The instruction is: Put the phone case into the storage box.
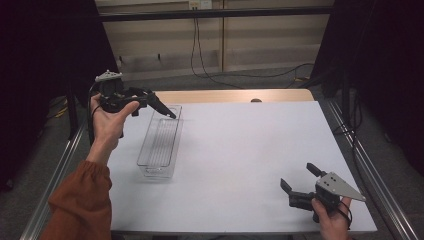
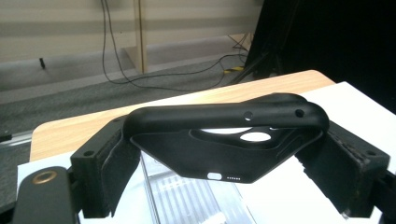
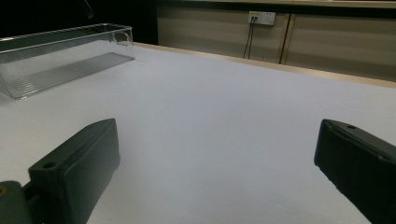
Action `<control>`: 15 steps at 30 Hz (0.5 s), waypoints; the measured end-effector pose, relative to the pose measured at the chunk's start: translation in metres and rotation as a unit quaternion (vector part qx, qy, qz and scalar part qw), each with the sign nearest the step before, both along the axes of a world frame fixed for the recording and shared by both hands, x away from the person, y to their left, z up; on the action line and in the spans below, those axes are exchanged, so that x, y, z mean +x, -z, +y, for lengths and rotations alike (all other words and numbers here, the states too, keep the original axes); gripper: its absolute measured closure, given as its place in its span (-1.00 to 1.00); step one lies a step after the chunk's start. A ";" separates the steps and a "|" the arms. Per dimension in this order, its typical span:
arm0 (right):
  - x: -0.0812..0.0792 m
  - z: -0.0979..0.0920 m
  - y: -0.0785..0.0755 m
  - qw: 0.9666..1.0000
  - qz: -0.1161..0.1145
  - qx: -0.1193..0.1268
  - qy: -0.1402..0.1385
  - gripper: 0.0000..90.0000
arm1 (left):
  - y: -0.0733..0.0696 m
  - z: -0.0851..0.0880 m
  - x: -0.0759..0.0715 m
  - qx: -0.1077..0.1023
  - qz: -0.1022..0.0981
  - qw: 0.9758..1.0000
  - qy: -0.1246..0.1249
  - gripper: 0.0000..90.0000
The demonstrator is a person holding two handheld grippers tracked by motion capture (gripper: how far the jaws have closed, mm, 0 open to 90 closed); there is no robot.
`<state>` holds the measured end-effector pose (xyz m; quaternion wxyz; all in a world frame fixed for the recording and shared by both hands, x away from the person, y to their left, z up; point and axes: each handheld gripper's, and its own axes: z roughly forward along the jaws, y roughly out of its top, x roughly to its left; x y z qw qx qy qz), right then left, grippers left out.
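Hanging over the far end of the clear bin (image 1: 161, 142), a black phone case (image 2: 229, 140) sits clamped between the left gripper (image 1: 150, 102) jaws, seemingly about to be lowered in. Nothing lies inside the bin yet. The right gripper (image 1: 300, 182) rests released and empty near the table's (image 1: 240, 150) near corner.

Phone case (image 2: 224, 140): you'll find a tiny light marking beside the small oval slot, too small to read.
Other surfaces: nothing legible for you, no labels, brands or numbers.
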<state>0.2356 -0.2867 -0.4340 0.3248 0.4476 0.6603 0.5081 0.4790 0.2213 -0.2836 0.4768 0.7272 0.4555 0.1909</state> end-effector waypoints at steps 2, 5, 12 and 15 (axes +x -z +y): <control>-0.001 0.000 -0.001 1.000 -0.003 -0.001 -0.002 -1.00 | 0.002 -0.001 0.004 0.004 0.002 1.000 -0.007 -0.67; -0.001 0.000 0.000 1.000 -0.003 0.000 -0.002 -1.00 | 0.004 -0.003 0.008 0.009 0.006 1.000 -0.015 -0.67; -0.001 0.000 -0.001 1.000 -0.005 0.002 -0.005 -1.00 | 0.012 -0.007 0.016 0.020 0.015 0.999 -0.031 -0.67; -0.001 0.001 0.000 1.000 -0.005 0.002 -0.005 -1.00 | 0.014 -0.009 0.019 0.021 0.019 0.999 -0.036 -0.67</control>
